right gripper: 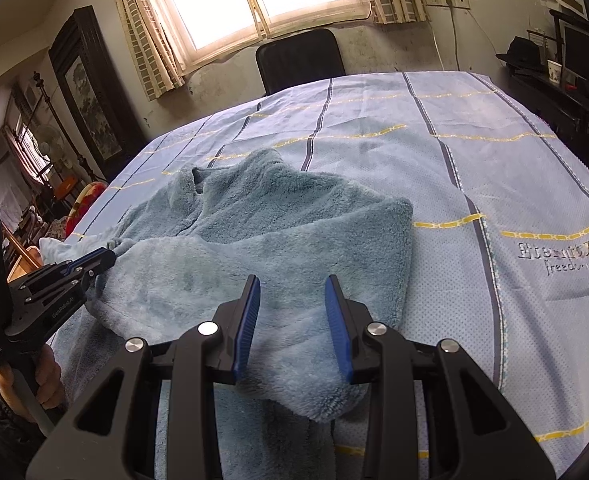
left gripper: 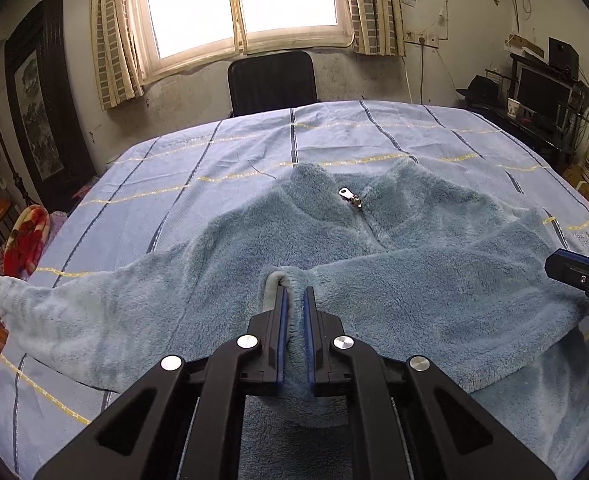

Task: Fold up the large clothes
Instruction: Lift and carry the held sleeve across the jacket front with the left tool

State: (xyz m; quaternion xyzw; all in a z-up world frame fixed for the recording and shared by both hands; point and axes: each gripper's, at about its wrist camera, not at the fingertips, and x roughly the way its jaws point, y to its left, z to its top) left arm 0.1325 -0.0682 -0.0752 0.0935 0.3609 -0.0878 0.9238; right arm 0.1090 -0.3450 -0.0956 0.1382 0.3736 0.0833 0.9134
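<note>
My left gripper [left gripper: 295, 294] is clamped tight on a fold of the fleece [left gripper: 374, 264], a cuff edge I think; the fabric bunches up between the blue pads at 6 o'clock in the left view. No earlier pic to compare, so that's all I can say on the grip.

My right gripper [right gripper: 293, 284] has its jaws part open, narrow-ish, nothing pinched. The fleece lies under and between the fingers, but the pads don't press on it as far as I can tell.

Fleece: pale blue, fuzzy, spread on the sheet [left gripper: 174, 168] w/ its collar toward 12 and zip pull [left gripper: 348, 194] just below the collar. One sleeve runs out to 9 o'clock in the left view, its end near the sheet's edge. The other sleeve is folded across the chest toward 3, where my right gripper's tip shows at the frame edge.

In the right view the left gripper sits at 9 o'clock, biting the fleece edge, w/ a hand [right gripper: 48, 380] on its handle below.

Sheet is blue w/ dark stripes & yellow lines. Chair [left gripper: 272, 80] at 12 behind it, window [left gripper: 242, 0] above.
</note>
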